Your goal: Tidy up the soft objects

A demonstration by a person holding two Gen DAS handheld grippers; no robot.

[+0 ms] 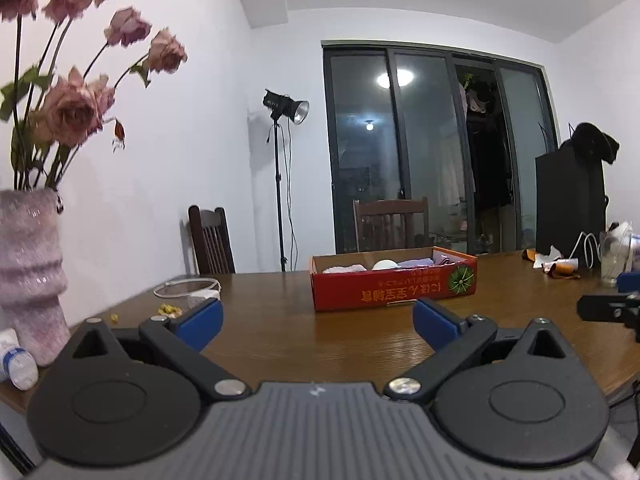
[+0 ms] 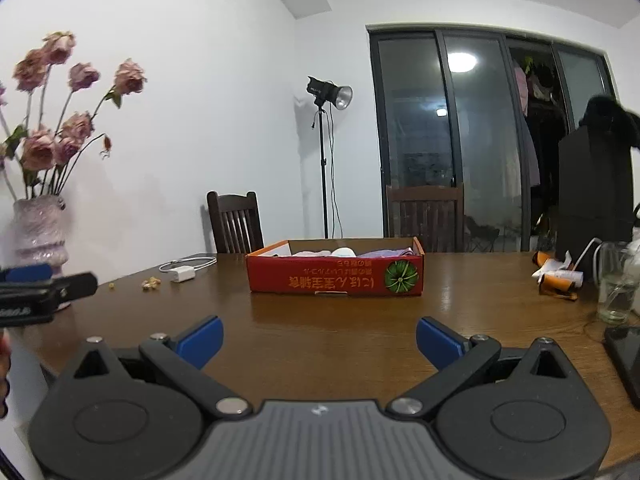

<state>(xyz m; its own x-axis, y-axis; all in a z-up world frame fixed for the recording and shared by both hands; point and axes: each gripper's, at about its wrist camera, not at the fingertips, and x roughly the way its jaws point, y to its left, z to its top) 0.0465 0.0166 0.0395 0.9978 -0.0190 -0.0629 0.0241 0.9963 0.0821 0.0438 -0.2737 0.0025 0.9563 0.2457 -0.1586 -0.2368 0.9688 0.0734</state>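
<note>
A red cardboard box [image 1: 394, 290] [image 2: 336, 278] stands on the brown wooden table [image 1: 320, 332] [image 2: 320, 320], ahead of both grippers. Inside lie soft things: a pink cloth [image 1: 345, 268] [image 2: 314, 253], a white round item [image 1: 385, 264] [image 2: 345, 252] and a lilac cloth [image 1: 416, 262] [image 2: 390, 253]. My left gripper [image 1: 318, 322] is open and empty, held above the table short of the box. My right gripper [image 2: 319, 340] is open and empty too, also short of the box. Each gripper shows at the other view's edge, the right one [image 1: 608, 310] and the left one [image 2: 40, 292].
A pink vase of dried roses [image 1: 30, 276] [image 2: 40, 236] stands at the table's left. A white charger with cable [image 2: 184, 270], yellow crumbs [image 2: 151, 283], a glass [image 2: 616, 284], crumpled wrappers [image 2: 558, 276], a dark phone [image 2: 626, 352] and a black box [image 2: 596, 196] lie around. Chairs [image 2: 236, 222] stand behind.
</note>
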